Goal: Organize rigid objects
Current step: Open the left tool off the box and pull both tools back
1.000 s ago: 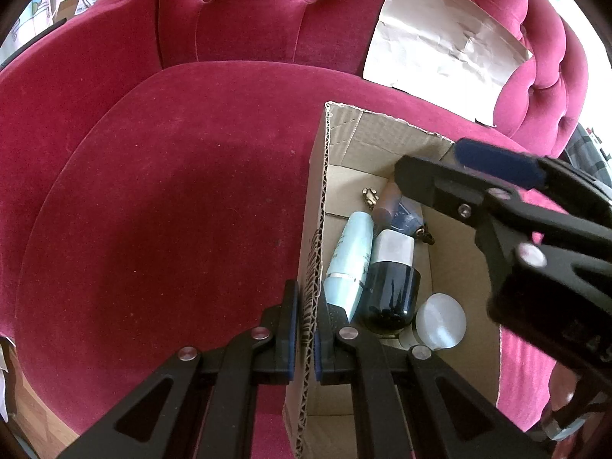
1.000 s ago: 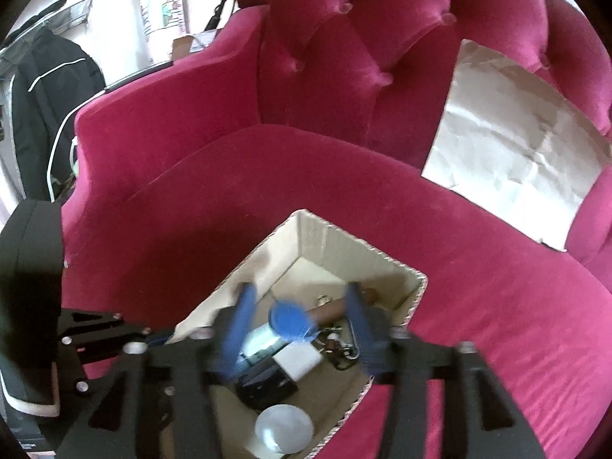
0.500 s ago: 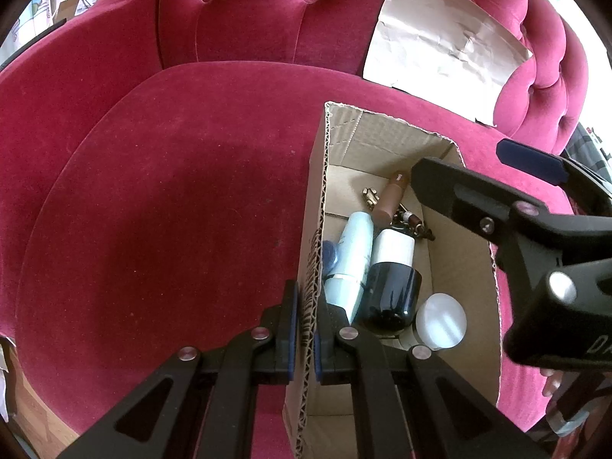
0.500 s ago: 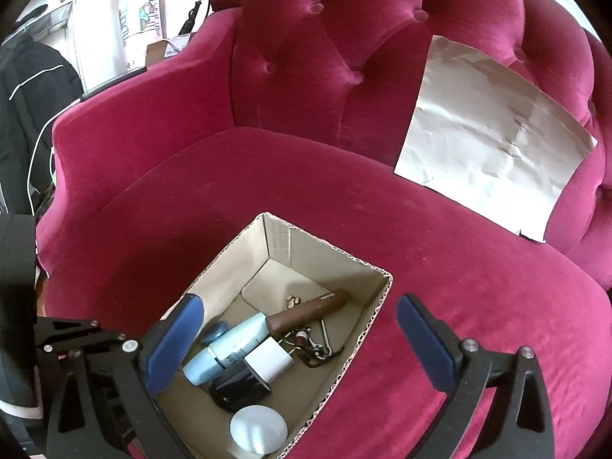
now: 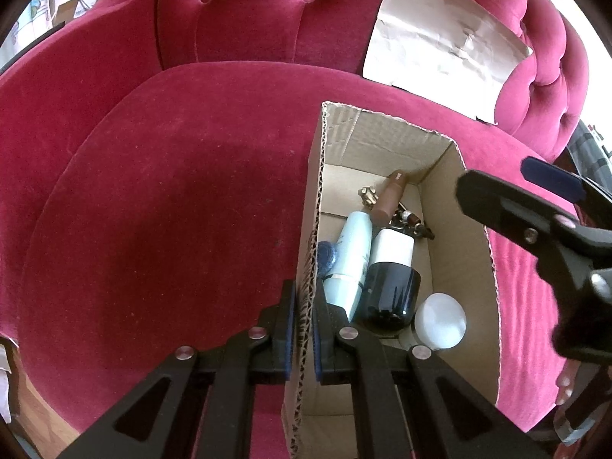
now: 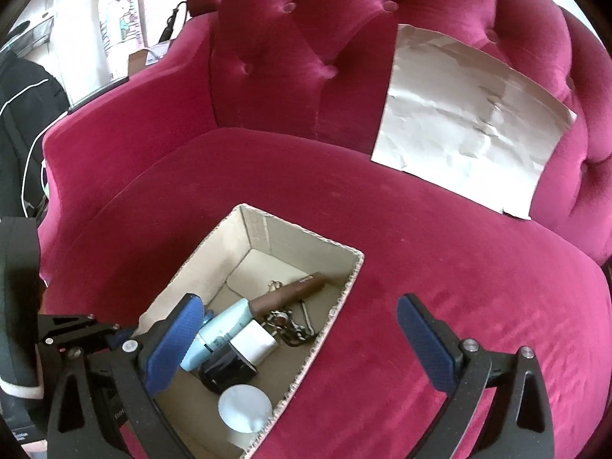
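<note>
Right gripper (image 6: 294,336) now wide, empty.

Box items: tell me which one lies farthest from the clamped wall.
The white round-capped jar; the pale blue tube and black bottle lie closer to that wall.

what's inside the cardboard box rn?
Cardboard box holds a pale blue tube, brown tube, black bottle with white cap, white round lid, blue disc, metal keyring bits. Anything beneath them is hidden.
</note>
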`<act>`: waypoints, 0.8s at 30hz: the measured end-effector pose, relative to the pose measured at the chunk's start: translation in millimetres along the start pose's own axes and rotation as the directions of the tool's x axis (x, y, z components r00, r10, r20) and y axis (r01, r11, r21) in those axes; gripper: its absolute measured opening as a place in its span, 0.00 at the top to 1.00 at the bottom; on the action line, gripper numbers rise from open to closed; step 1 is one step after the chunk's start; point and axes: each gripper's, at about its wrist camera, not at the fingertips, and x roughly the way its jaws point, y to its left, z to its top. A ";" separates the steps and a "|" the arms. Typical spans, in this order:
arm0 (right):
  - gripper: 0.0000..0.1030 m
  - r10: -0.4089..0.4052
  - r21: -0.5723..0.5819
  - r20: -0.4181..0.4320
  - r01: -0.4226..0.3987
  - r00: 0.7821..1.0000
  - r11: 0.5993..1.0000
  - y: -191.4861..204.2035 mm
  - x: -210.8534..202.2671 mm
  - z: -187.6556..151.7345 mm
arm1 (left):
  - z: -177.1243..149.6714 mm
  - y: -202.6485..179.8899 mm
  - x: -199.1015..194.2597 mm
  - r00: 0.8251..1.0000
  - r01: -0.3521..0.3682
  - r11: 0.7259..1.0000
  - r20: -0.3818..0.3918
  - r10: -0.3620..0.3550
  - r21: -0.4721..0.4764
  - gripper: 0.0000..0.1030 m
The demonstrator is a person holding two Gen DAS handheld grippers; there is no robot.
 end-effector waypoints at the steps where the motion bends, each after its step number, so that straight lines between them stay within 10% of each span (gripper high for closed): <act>1: 0.00 -0.003 0.006 -0.003 0.003 1.000 1.000 -2.2 -1.5 -1.3 | 0.2 -0.1 0.1 1.000 -0.003 1.000 -0.002 0.003 0.001 0.88; 9: 0.00 -0.028 0.066 -0.013 0.029 1.000 0.997 -20.6 -15.7 -12.0 | 3.7 -5.0 -9.9 0.999 -0.043 0.999 0.022 0.043 0.014 0.13; 24: 0.00 -0.088 0.167 -0.049 0.095 0.995 0.981 -43.8 -56.5 -32.0 | 5.0 -24.3 -37.4 0.996 -0.066 0.993 0.058 0.060 0.100 0.00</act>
